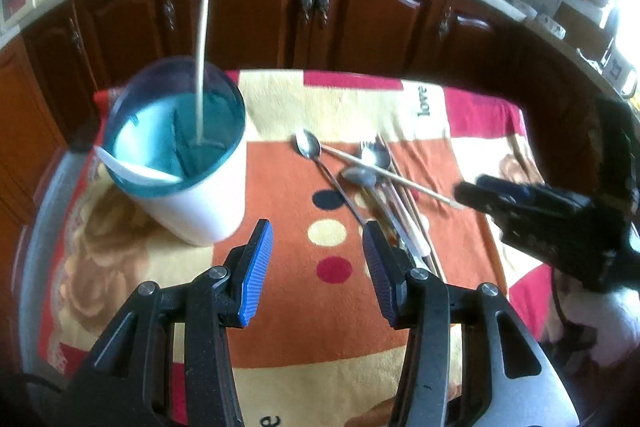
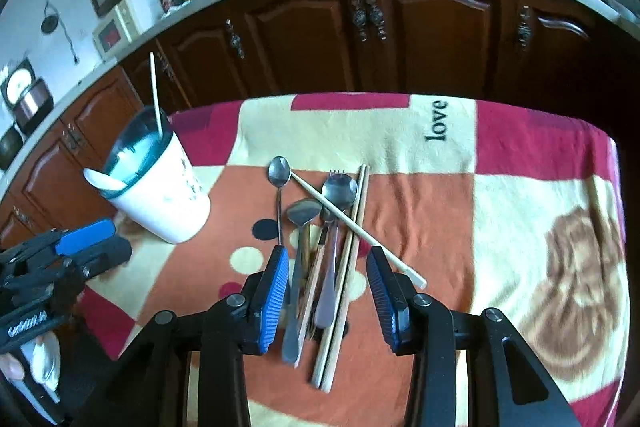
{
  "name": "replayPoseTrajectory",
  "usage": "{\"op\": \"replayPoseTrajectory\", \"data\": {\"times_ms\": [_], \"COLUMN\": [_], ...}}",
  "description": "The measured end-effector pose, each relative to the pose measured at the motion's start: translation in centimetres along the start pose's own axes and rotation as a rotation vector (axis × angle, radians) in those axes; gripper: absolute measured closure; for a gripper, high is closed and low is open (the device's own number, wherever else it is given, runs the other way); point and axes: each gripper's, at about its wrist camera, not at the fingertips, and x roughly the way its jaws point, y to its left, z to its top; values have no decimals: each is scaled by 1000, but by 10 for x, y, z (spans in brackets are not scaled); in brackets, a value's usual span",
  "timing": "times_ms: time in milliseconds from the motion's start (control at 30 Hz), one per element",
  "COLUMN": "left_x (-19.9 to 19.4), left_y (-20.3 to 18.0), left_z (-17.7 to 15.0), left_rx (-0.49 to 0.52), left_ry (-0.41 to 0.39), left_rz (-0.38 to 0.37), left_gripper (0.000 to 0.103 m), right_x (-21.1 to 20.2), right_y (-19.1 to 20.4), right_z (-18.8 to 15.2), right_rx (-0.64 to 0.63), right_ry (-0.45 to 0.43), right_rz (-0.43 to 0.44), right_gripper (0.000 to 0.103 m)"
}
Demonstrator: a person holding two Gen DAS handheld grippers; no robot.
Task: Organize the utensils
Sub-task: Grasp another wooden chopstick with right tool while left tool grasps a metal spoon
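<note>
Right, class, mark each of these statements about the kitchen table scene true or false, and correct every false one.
1. A single chopstick stands in the white cup. True.
2. The cup lies tipped over on the cloth. False: it stands upright.
3. The right gripper clamps a spoon. False: its jaws are open above the utensil pile, pressing on nothing.
4. A white spoon rests against the cup's rim. True.
5. One pale chopstick lies diagonally across the pile. True.
6. The left gripper holds a fork. False: it is open and empty.
</note>
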Motion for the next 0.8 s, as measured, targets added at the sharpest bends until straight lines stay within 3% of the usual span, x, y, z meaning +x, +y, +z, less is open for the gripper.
{"op": "replayPoseTrajectory", "data": {"times_ms": [200, 433, 500, 600, 800], "left_x": [17, 38, 44, 57, 91], "left_y": [1, -1, -3, -8, -14], "left_z": [-5, -3, 0, 3, 11], "left_rx": [1, -23, -28, -33, -81], "left_ry": [41, 82, 87, 109, 135], "left_rz": [0, -2, -8, -13, -38], "left_gripper": [57, 57, 57, 57, 57], "right_x": [55, 104, 115, 111, 60], "right_y": [-7, -15, -17, -25, -61], "right_z": [15, 24, 23, 23, 4], "right_rx": [-149, -213, -223, -180, -1], "right_ry": [102, 212, 245, 233, 141], "right_rz": [-40, -33, -44, -22, 21], "right_gripper": [76, 81, 90, 99, 99]}}
